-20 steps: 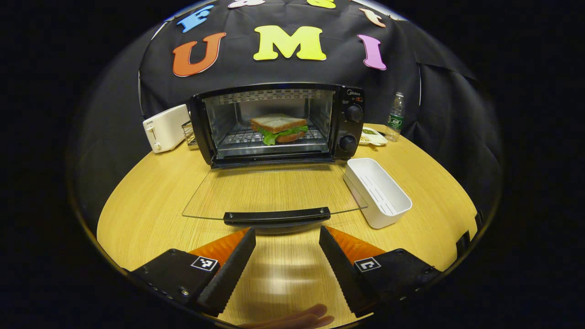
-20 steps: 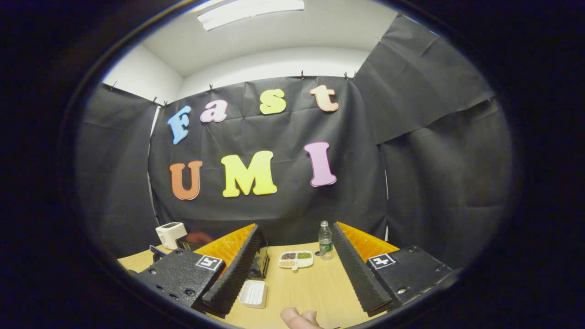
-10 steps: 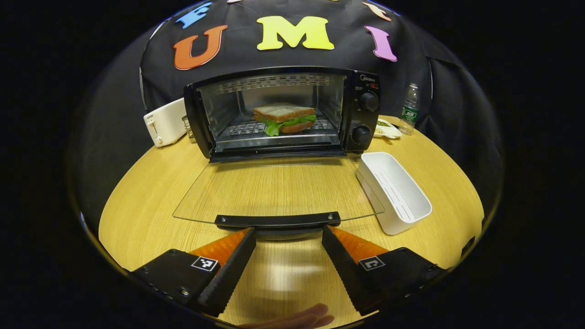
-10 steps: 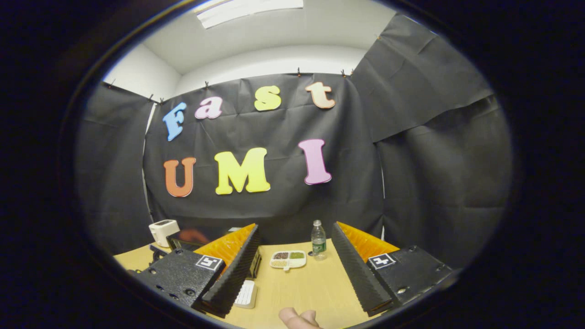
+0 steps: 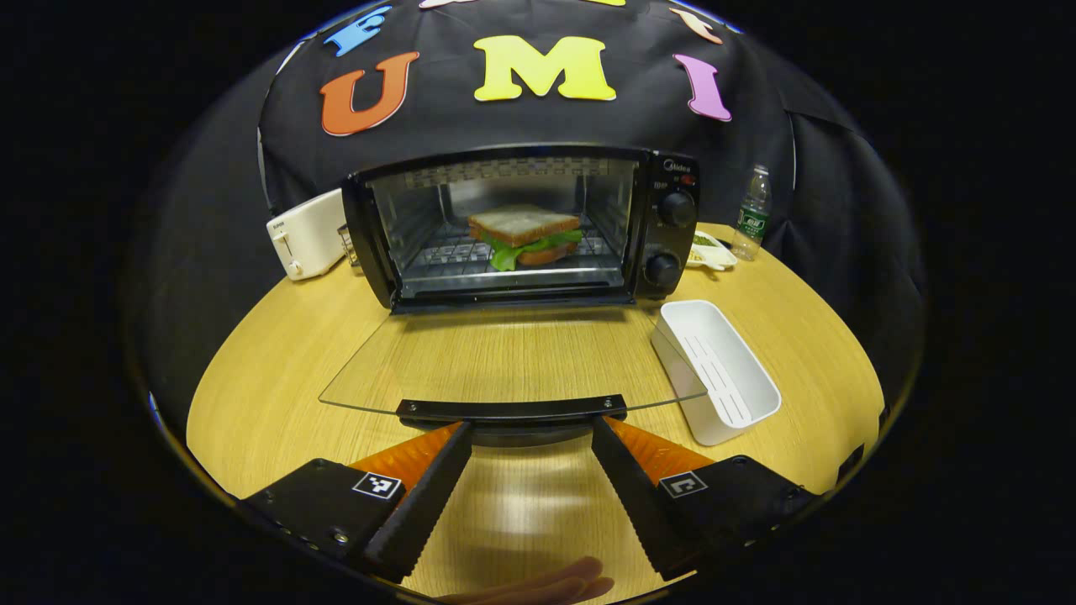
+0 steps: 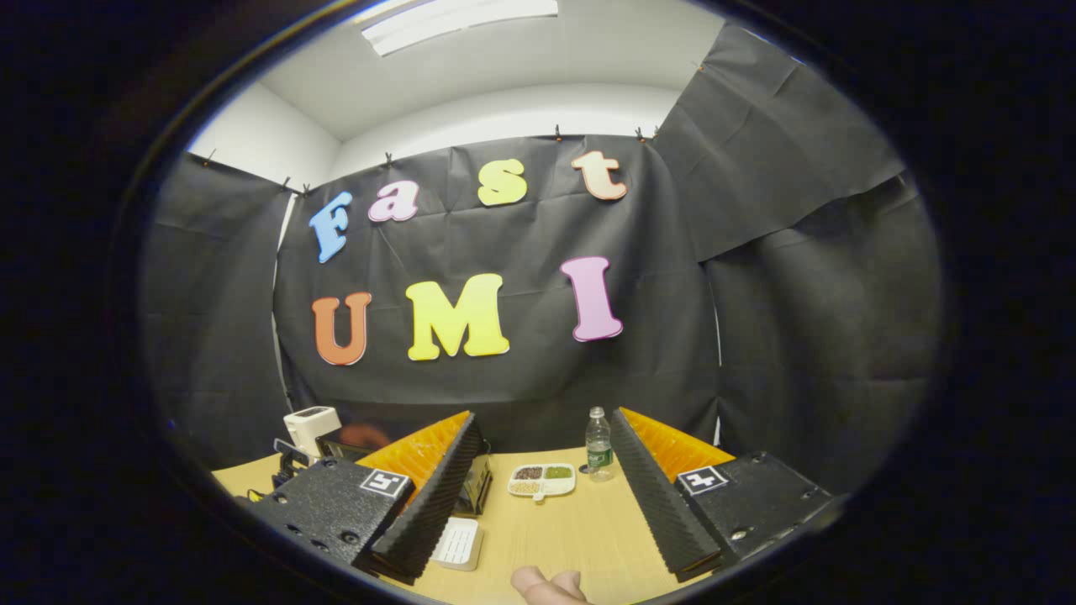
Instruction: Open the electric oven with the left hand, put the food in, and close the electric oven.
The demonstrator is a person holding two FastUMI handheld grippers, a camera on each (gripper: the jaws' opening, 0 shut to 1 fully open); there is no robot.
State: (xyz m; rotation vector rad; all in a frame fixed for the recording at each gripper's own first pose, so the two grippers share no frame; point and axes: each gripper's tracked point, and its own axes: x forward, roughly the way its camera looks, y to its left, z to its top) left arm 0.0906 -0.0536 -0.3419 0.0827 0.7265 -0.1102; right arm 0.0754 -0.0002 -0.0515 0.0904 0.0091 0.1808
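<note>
The black electric oven (image 5: 521, 223) stands at the back of the round wooden table (image 5: 269, 370) with its glass door (image 5: 513, 357) folded down flat. A sandwich (image 5: 525, 235) with lettuce lies on the rack inside. The door's black handle (image 5: 513, 409) sits just beyond my left gripper (image 5: 531, 430), which is open with nothing between its fingers. In the right gripper view my right gripper (image 6: 546, 424) is open and empty, raised and pointing at the booth wall. A corner of the oven (image 6: 475, 486) peeks past its left finger.
An empty white tray (image 5: 716, 370) lies right of the door. A white toaster (image 5: 304, 234) stands left of the oven. A sectioned dish (image 5: 710, 249) and a water bottle (image 5: 751, 212) sit behind on the right. A person's fingertips (image 5: 538, 584) show at the bottom edge.
My left gripper has crept forward to the door handle over the second, then tipped slightly. The right gripper has wobbled a little and stays open.
</note>
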